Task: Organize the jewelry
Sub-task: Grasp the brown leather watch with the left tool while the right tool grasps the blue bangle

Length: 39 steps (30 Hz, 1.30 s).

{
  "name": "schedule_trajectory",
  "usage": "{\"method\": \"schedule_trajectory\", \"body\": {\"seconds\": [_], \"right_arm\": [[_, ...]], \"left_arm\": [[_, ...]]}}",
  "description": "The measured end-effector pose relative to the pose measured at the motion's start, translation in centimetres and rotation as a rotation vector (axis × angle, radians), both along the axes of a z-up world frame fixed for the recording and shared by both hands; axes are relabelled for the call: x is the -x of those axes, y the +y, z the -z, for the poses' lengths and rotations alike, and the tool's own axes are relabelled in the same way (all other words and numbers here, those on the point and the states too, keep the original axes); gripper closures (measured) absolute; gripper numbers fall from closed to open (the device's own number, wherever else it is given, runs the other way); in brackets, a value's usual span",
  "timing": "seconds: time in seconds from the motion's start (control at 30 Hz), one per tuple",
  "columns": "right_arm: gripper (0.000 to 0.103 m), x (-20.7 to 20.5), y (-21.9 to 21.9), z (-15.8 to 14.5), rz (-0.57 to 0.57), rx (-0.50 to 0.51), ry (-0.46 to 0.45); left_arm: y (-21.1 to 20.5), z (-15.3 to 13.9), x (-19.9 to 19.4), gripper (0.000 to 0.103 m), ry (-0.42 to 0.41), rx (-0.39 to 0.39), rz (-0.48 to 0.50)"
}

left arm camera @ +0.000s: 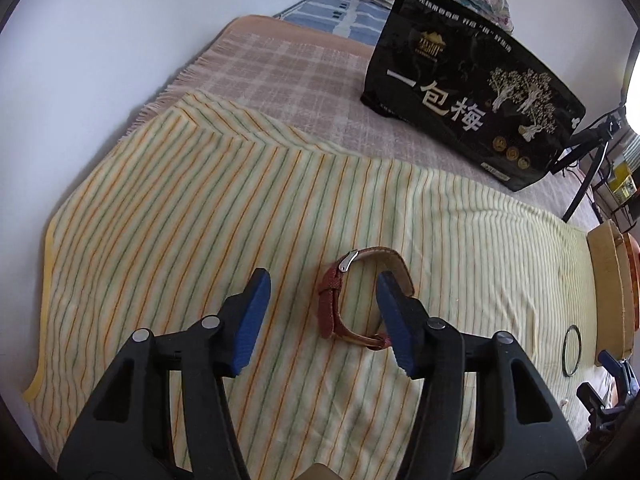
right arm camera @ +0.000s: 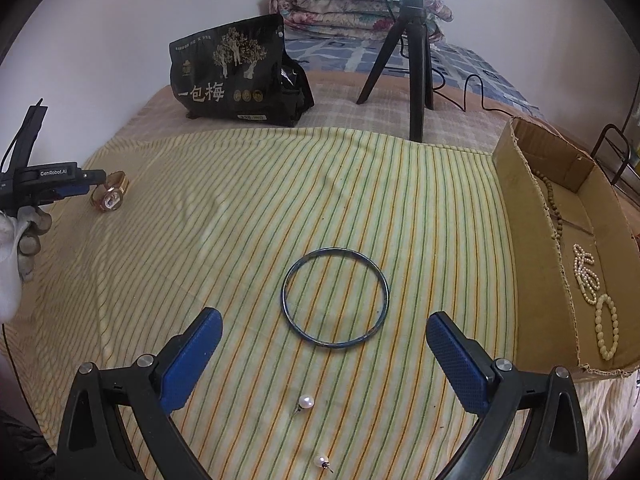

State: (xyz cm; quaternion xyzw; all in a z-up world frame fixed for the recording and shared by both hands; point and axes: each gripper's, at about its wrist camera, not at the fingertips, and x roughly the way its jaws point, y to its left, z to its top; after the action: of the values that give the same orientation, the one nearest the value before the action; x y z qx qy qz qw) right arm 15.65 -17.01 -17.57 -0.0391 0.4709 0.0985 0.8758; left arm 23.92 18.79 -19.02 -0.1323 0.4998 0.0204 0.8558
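Two pearl earrings (right arm camera: 307, 402) near bangle (right arm camera: 334, 298)

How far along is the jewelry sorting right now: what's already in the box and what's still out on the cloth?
Done: a wooden bead strand, a small pearl strand and a cream bead bracelet lie in the cardboard box.
In hand: nothing gripped. The left tongs stand open around the brown leather-strap watch; the right tongs hang open by the thin dark bangle.
Left: watch, bangle and two pearl earrings on the striped cloth.
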Motion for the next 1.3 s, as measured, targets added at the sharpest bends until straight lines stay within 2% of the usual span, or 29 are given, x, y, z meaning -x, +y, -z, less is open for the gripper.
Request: {"method": "schedule_trajectory", "body": {"seconds": [0.1,0.33,0.53,0.73,0.83,0.9,0.97,1.1,1.3], "right_arm": [[0.0,-0.3,0.2,0.4,-0.004,0.011,0.008],[0.0,-1.3,0.1,1.8,0.018,0.046,0.036],[0.0,-2.7,-0.7,3.1,0.061,0.036,0.073],[0.0,-3.6,-0.9,3.4,0.077,0.038,0.104],[0.007,-3.6,-0.8,3.3,0.069,0.043,0.107],[0.018,-3.5,-0.7,3.1,0.053,0.043,0.106],[0.028,-3.4,-0.6,2.9,0.04,0.037,0.107],[0.03,-3.4,-1.0,2.8,0.041,0.009,0.108],[0.03,-3.2,-1.1,2.4,0.047,-0.017,0.105]], "left_arm": [[0.0,0.5,-0.3,0.051,0.01,0.003,0.008],[-0.2,1.3,-1.2,0.051,0.017,-0.013,0.012],[-0.8,1.8,-1.7,0.052,0.007,-0.061,0.028],[-1.1,1.9,-1.8,0.063,0.001,-0.103,0.033],[-1.3,1.7,-1.6,0.076,-0.002,-0.114,0.04],[-1.4,1.6,-1.6,0.085,-0.003,-0.117,0.049],[-1.6,1.6,-1.5,0.088,-0.002,-0.123,0.056],[-1.7,1.5,-1.4,0.093,-0.004,-0.123,0.062],[-1.4,1.3,-1.0,0.093,-0.006,-0.112,0.063]]}}
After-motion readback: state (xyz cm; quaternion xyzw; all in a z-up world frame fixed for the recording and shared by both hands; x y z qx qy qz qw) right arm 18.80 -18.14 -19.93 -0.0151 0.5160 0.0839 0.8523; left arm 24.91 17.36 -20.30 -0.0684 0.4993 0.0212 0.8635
